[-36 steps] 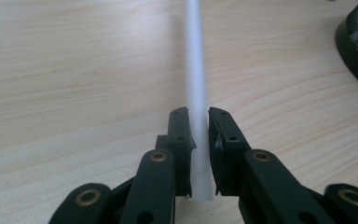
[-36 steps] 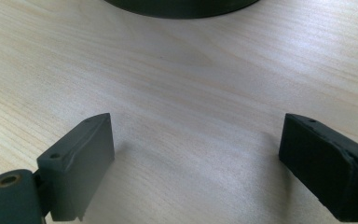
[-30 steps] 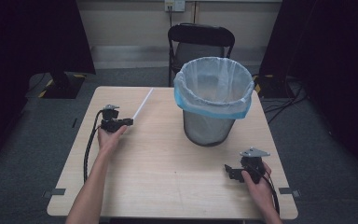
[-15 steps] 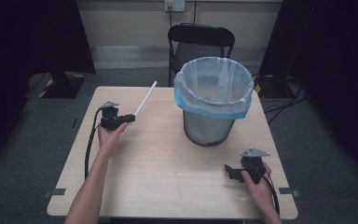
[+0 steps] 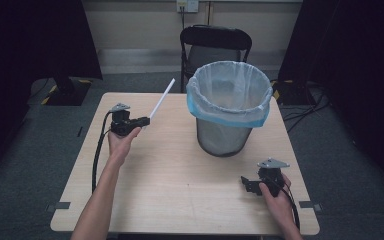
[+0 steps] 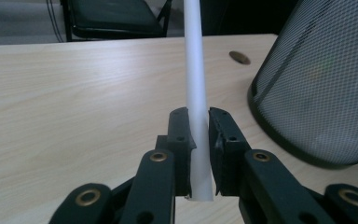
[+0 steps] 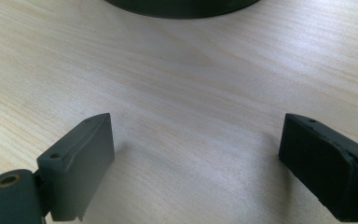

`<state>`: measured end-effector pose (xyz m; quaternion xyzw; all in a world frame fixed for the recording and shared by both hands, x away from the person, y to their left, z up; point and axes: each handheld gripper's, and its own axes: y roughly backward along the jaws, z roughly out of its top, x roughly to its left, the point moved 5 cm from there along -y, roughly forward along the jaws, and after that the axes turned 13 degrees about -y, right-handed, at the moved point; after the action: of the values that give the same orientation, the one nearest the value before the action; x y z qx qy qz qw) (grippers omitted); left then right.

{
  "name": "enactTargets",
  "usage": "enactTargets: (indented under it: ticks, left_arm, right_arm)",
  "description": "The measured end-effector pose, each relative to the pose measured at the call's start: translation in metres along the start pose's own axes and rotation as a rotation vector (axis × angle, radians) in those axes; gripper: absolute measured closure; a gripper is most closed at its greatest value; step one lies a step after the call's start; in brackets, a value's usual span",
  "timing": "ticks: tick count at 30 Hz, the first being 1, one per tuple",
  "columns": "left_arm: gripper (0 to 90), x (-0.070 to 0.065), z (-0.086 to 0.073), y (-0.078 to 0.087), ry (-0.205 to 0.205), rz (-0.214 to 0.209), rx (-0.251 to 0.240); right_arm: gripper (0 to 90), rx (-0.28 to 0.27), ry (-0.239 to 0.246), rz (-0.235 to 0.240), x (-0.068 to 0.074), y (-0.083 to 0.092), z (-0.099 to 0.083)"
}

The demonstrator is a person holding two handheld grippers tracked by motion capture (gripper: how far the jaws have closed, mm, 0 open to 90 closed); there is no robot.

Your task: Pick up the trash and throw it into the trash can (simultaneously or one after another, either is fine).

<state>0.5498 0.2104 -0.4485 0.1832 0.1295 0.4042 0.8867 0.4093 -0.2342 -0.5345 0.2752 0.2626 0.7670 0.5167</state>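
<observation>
A long white tube (image 5: 161,99) slants up and to the right off the table, clamped near its lower end in my left gripper (image 5: 146,120). The left gripper view shows the white tube (image 6: 197,84) pinched between the two black jaws of the left gripper (image 6: 198,133), rising out of the top of the picture. A mesh waste bin (image 5: 228,107) with a clear and blue liner stands at the table's back right; its mesh wall (image 6: 321,88) is just to the right of the tube. My right gripper (image 5: 245,183) rests at the front right, and the right gripper (image 7: 196,154) is open over bare wood.
The light wooden table (image 5: 175,180) has a cable hole (image 6: 239,57) near its far edge. A black chair (image 5: 215,45) stands behind the table. Dark curtains and floor cables surround the table. Each gripper trails a black cable (image 5: 98,155) toward the front.
My left gripper has lifted with the white tube, whose free end now points higher and stands clear of the table. The right gripper has stayed where it was.
</observation>
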Motion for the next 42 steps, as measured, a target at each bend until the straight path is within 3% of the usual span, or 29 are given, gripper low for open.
enactTargets:
  ticks: [5, 12, 17, 42]
  left_arm:
    - [79.7, -0.003, 0.007, 0.003, -0.015, -0.005, -0.006]
    - [79.8, -0.011, 0.032, 0.015, -0.059, -0.009, -0.05]
    - [79.8, -0.022, 0.05, 0.022, -0.069, -0.046, -0.11]
    - [79.7, -0.044, 0.109, 0.047, -0.154, -0.065, -0.229]
  right_arm:
    - [9.3, 0.0, 0.0, 0.0, 0.0, 0.0, 0.0]
    - [9.3, 0.0, 0.0, 0.0, 0.0, 0.0, 0.0]
    - [9.3, 0.0, 0.0, 0.0, 0.0, 0.0, 0.0]
    - [9.3, 0.0, 0.0, 0.0, 0.0, 0.0, 0.0]
